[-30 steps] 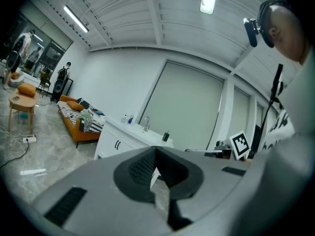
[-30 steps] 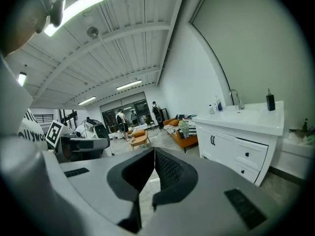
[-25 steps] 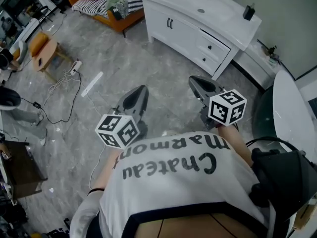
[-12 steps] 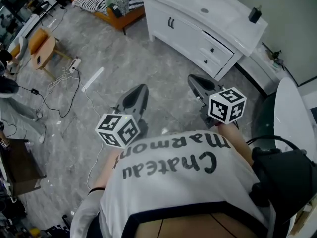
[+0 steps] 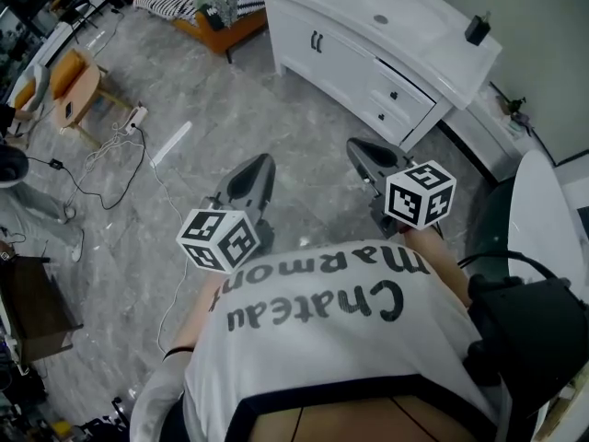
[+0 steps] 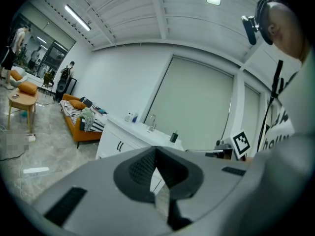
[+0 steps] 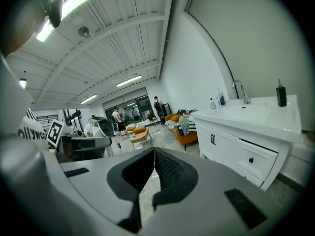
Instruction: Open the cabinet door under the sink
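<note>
White cabinet [image 5: 419, 81] under the sink [image 5: 380, 18] lies in the head view with its long axis running from upper left to lower right. Its front faces down-left onto the grey floor [image 5: 276, 118]. The cabinet door [image 5: 317, 42], at the left end of that front, carries two upright black handles side by side, with drawers to its right. A black bottle [image 5: 477, 29] stands on the cabinet's right end. The left gripper [image 5: 260, 164] and right gripper [image 5: 354, 145] point toward the cabinet, well short of it, over bare floor. Compared with a second ago, the bottle and the cabinet's right end sit slightly further right and lower in frame. Both grippers keep the same pose.

Left gripper view: the left gripper [image 6: 156, 154] has its jaws pressed together with nothing between them. The cabinet door [image 6: 119, 145] shows beyond and left of the tips, closed, with the faucet [image 6: 153, 122] above it.

Right gripper view: the right gripper [image 7: 153, 156] is likewise fully closed and empty. The cabinet door [image 7: 213, 139] lies to the right of the tips, closed, its handles upright, and the cabinet stretches away rightward toward the bottle [image 7: 281, 95].
</note>
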`<state>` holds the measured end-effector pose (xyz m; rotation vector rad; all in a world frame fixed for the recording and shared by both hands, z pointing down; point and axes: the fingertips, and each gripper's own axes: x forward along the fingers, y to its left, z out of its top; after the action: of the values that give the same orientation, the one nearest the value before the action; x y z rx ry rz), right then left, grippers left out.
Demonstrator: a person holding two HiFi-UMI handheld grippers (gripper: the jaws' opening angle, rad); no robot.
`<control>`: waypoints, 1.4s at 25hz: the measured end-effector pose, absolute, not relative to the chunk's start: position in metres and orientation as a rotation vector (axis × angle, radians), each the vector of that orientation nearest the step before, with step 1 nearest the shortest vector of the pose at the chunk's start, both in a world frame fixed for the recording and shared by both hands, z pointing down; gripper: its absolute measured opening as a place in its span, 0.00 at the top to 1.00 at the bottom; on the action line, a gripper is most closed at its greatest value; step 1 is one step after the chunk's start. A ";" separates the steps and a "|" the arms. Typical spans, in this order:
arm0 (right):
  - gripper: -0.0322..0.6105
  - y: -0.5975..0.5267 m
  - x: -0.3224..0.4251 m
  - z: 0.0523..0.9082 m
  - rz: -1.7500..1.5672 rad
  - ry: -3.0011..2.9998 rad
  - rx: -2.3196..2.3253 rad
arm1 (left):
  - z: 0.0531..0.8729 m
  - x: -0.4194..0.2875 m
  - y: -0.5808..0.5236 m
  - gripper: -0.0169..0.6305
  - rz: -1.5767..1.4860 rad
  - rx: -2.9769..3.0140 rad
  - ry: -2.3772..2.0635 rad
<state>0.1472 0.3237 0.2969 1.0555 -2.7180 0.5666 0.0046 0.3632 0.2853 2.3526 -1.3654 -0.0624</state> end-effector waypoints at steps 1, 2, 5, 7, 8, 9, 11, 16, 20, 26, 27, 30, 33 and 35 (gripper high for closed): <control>0.93 0.321 0.147 0.297 0.567 -2.718 1.055 | 0.287 0.004 0.361 0.96 -0.060 2.349 -1.365; 0.93 0.319 0.147 0.298 0.567 -2.717 1.055 | 0.288 0.004 0.358 0.96 -0.056 2.346 -1.364; 0.93 0.310 0.150 0.297 0.570 -2.715 1.064 | 0.289 0.004 0.350 0.96 -0.051 2.338 -1.363; 0.93 0.304 0.153 0.296 0.573 -2.718 1.072 | 0.288 0.006 0.344 0.96 -0.049 2.337 -1.361; 0.93 0.302 0.154 0.296 0.574 -2.719 1.074 | 0.288 0.008 0.341 0.96 -0.044 2.340 -1.359; 0.93 0.300 0.155 0.296 0.576 -2.720 1.075 | 0.288 0.009 0.338 0.96 -0.038 2.345 -1.356; 0.93 0.296 0.157 0.297 0.585 -2.718 1.074 | 0.287 0.012 0.332 0.96 -0.027 2.353 -1.352; 0.93 0.289 0.163 0.299 0.602 -2.711 1.093 | 0.286 0.014 0.323 0.96 -0.005 2.356 -1.347; 0.93 0.285 0.163 0.297 0.608 -2.717 1.109 | 0.286 0.011 0.322 0.96 0.001 2.355 -1.348; 0.93 0.284 0.155 0.305 0.631 -2.718 1.076 | 0.292 0.008 0.317 0.96 0.005 2.337 -1.365; 0.93 0.284 0.153 0.307 0.635 -2.717 1.068 | 0.293 0.008 0.316 0.96 0.006 2.333 -1.366; 0.93 0.279 0.151 0.309 0.643 -2.714 1.060 | 0.295 0.009 0.310 0.96 0.010 2.331 -1.363; 0.93 0.270 0.147 0.309 0.645 -2.712 1.067 | 0.295 0.007 0.300 0.96 0.010 2.335 -1.352; 0.93 0.263 0.144 0.308 0.642 -2.712 1.069 | 0.294 0.003 0.290 0.96 0.006 2.338 -1.350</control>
<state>0.1438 0.2629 0.3081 1.0687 -2.7115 0.6420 0.0032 0.2901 0.2940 2.3383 -1.3501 0.0065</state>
